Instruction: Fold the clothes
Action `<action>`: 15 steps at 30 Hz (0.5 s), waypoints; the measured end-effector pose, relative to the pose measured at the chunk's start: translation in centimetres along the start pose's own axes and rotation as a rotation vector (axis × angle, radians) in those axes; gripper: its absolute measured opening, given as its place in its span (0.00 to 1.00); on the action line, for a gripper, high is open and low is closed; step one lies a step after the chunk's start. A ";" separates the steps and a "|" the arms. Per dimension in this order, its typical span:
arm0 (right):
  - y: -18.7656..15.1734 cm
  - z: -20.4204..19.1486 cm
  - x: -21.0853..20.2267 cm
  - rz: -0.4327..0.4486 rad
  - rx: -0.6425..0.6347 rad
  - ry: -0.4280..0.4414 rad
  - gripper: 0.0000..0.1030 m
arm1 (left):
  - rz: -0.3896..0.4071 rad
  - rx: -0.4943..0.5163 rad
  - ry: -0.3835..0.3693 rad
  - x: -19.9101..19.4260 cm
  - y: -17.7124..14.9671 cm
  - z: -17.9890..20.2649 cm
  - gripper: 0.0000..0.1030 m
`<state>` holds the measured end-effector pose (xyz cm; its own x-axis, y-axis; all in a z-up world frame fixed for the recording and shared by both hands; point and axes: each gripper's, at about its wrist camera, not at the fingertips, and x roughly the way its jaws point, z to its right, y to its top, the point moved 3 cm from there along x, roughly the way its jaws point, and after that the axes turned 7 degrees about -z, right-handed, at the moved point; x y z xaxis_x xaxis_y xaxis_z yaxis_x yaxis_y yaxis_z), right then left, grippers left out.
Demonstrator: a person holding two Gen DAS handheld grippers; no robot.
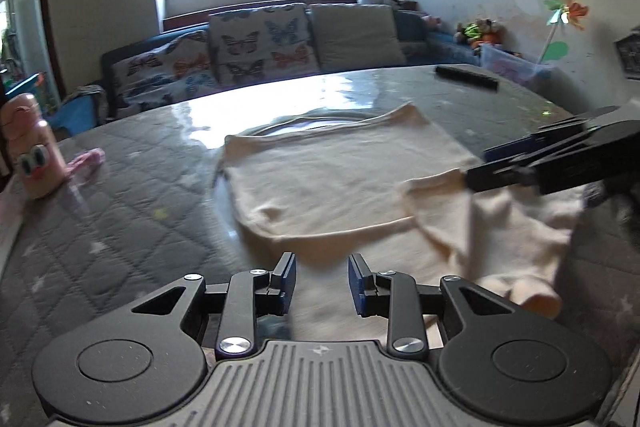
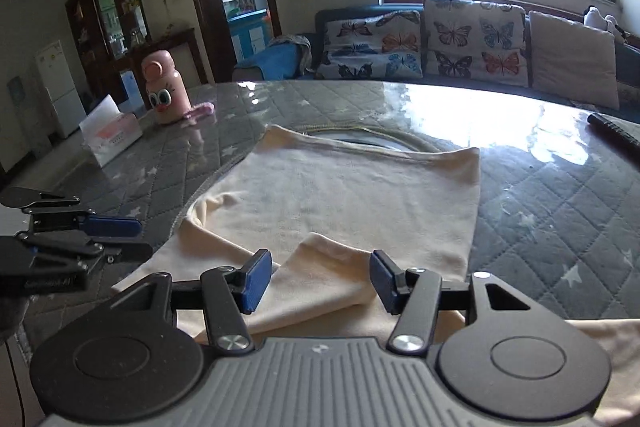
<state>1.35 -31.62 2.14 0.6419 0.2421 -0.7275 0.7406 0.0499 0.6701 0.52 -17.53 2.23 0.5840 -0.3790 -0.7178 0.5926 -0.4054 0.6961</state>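
Cream knitted garment lies flat on the grey quilted worktop, one sleeve folded inward, while left gripper and right gripper hover empty with jaws apart, likely ready for the next fold.

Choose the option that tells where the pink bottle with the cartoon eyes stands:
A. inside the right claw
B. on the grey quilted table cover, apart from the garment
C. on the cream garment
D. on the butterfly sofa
B: the pink bottle with cartoon eyes stands upright on the grey quilted table cover, well apart from the cream garment, next to a white tissue box.
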 end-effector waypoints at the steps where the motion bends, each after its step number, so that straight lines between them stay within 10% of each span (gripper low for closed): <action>1: 0.1 -0.2 0.5 -0.012 -0.003 0.000 0.54 | -0.004 0.003 -0.013 0.3 0.1 0.4 0.30; 11: 1.4 -3.6 5.6 -0.081 -0.113 -0.056 0.48 | -0.005 -0.037 0.023 1.5 0.5 -0.2 0.31; 15: 1.3 -3.9 7.2 -0.108 -0.128 -0.100 0.32 | -0.005 -0.078 0.076 2.3 0.9 -1.7 0.31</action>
<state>6.16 -26.04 -1.65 0.5810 0.1315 -0.8032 0.7793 0.1947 0.5956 3.31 -17.36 1.20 0.6196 -0.3116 -0.7204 0.6353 -0.3398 0.6935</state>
